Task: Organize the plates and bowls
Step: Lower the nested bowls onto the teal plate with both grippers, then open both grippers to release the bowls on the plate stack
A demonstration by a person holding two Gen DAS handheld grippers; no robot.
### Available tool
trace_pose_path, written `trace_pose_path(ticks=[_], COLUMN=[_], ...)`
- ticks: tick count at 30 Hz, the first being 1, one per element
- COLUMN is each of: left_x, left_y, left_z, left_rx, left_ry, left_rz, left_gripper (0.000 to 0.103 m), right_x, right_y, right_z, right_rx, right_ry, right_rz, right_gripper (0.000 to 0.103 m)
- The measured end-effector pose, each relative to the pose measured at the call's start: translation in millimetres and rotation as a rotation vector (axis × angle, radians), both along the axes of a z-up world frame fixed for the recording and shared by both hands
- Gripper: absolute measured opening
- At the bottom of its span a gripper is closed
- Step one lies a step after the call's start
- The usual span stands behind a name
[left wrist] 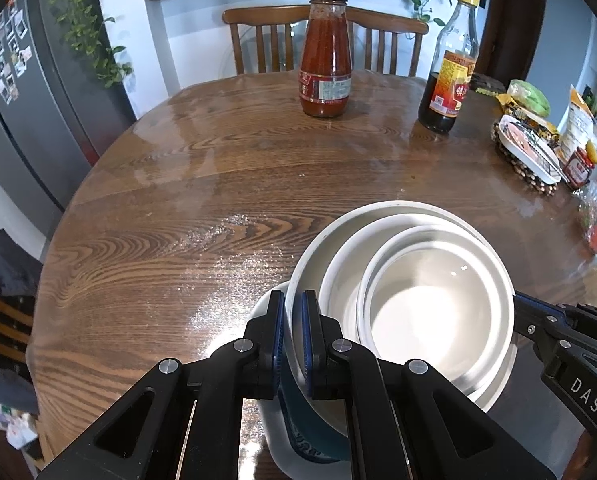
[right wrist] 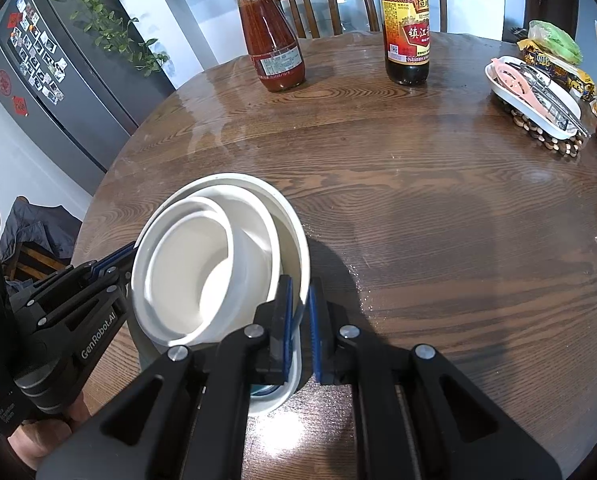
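A stack of white bowls (left wrist: 422,304) sits nested, three deep, tilted over a white plate with a blue pattern (left wrist: 298,436) on the round wooden table (left wrist: 178,208). My left gripper (left wrist: 294,332) is shut on the near-left rim of the biggest bowl. My right gripper (right wrist: 298,312) is shut on the opposite rim of the same bowl (right wrist: 294,236). The nested bowls (right wrist: 190,264) show in the right wrist view too. Each gripper appears in the other's view: the right one (left wrist: 538,320), the left one (right wrist: 110,264).
A red sauce bottle (left wrist: 325,56) and a dark vinegar bottle (left wrist: 450,68) stand at the table's far side. A white dish on a beaded trivet (left wrist: 528,152) and food packets (left wrist: 578,120) lie at the right. Wooden chairs (left wrist: 322,20) stand behind; a grey fridge (left wrist: 22,92) stands left.
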State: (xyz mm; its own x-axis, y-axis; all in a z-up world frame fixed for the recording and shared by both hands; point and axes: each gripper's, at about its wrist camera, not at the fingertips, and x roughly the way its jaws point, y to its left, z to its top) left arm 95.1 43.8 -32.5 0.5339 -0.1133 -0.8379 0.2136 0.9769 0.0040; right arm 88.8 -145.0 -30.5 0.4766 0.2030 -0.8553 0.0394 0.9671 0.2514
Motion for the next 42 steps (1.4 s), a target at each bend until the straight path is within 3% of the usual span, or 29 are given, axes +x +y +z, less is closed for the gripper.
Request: trace_pose_path(ticks=[16, 19, 21, 23, 28, 31, 37, 42], left_x=[-0.1, 0.2, 0.2, -1.2, -3.6, -1.5, -3.6, -3.4], left_y=[-2.6, -2.6, -1.7, -0.6, 11.9, 25.5, 27.8, 28.4], left_z=[-0.3, -0.5, -0.5, -0.7, 0.1, -3.7, -2.0, -1.3], left_rx=[0.017, 0.009, 0.007, 0.027, 0.085, 0.047, 0.061, 0.059], left_ry=[0.001, 0.008, 0.015, 0.016, 0.005, 0.031, 0.020, 0.021], left_rz=[0.006, 0.008, 0.007, 0.009, 0.052, 0.080, 0.098, 0.108], left_gripper=[0.005, 0.005, 0.007, 0.016, 0.067, 0.078, 0.081, 0.082], right_x=[-0.2, 0.1, -0.2, -1.9, -8.7, -9.4, -9.8, -11.7], right_y=[2.5, 0.4, -3.2, -6.8, -9.6, -11.6, -8.3, -10.1], right_z=[0.5, 0.8, 0.7, 1.0, 2.0, 1.3, 7.6, 14.2], right_rx=[-0.012, -0.031, -0.046, -0.053, -0.090, -0.082, -0.110, -0.102], right_ry=[0.001, -0.001, -0.001, -0.002, -0.008, -0.008, -0.029, -0.049], right_rz=[-0.002, -0.012, -0.024, -0.034, -0.038, -0.040, -0.038, -0.035], right_gripper=[0.012, 0.021, 0.033, 0.040, 0.044, 0.045, 0.046, 0.055])
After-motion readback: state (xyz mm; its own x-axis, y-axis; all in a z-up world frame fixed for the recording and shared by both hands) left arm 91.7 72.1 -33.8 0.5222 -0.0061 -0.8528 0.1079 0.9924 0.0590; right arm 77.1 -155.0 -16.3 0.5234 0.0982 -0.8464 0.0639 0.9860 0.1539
